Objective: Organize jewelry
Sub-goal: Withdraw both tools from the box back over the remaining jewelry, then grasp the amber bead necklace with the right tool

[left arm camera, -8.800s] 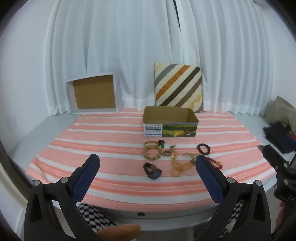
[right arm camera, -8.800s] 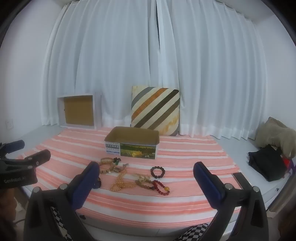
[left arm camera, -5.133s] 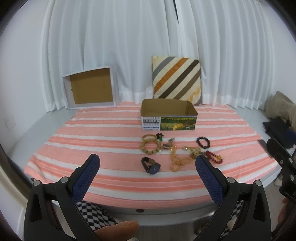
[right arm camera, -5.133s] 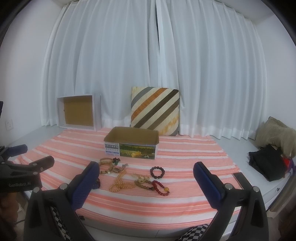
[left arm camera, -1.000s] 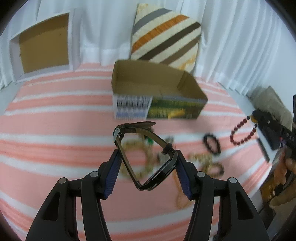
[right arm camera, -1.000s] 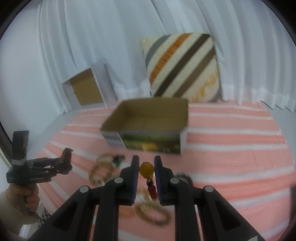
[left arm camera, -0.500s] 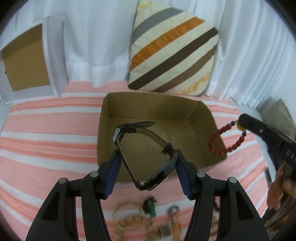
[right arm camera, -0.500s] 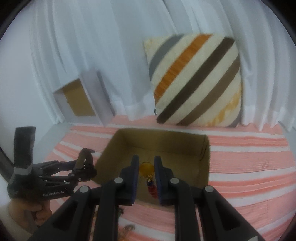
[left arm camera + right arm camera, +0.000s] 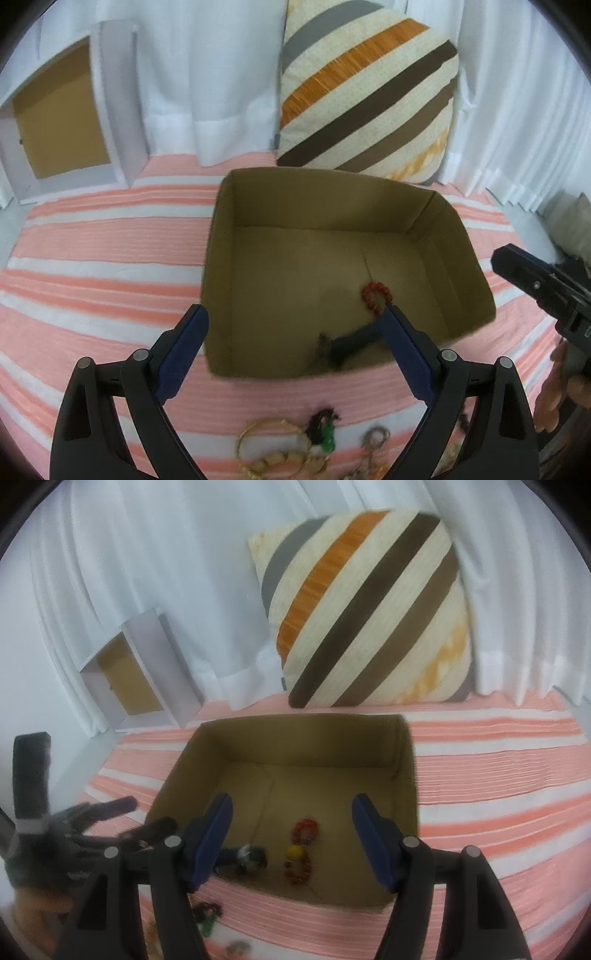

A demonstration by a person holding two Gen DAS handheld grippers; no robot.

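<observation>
An open cardboard box point(image 9: 221, 258) point(image 9: 406, 775) stands on the striped cloth. Inside it lie a black wristwatch point(image 9: 347, 345) point(image 9: 247, 856) and a red bead bracelet point(image 9: 376, 295) point(image 9: 301, 849) with a yellow bead. My left gripper point(image 9: 293, 349) is open and empty above the box's near wall. My right gripper point(image 9: 291, 834) is open and empty over the box. Each gripper shows in the other view: the right point(image 9: 539, 288), the left point(image 9: 92, 823). Several bracelets point(image 9: 280, 450) and a green charm point(image 9: 327, 441) lie on the cloth in front of the box.
A striped cushion point(image 9: 365, 92) point(image 9: 365, 609) leans on the white curtain behind the box. A white open-front box point(image 9: 59, 125) point(image 9: 136, 679) stands at the back left. The pink-and-white striped cloth point(image 9: 92, 258) covers the platform.
Both grippers have opened. The watch dropped from the left gripper and the red bracelet from the right gripper; both now lie in the box.
</observation>
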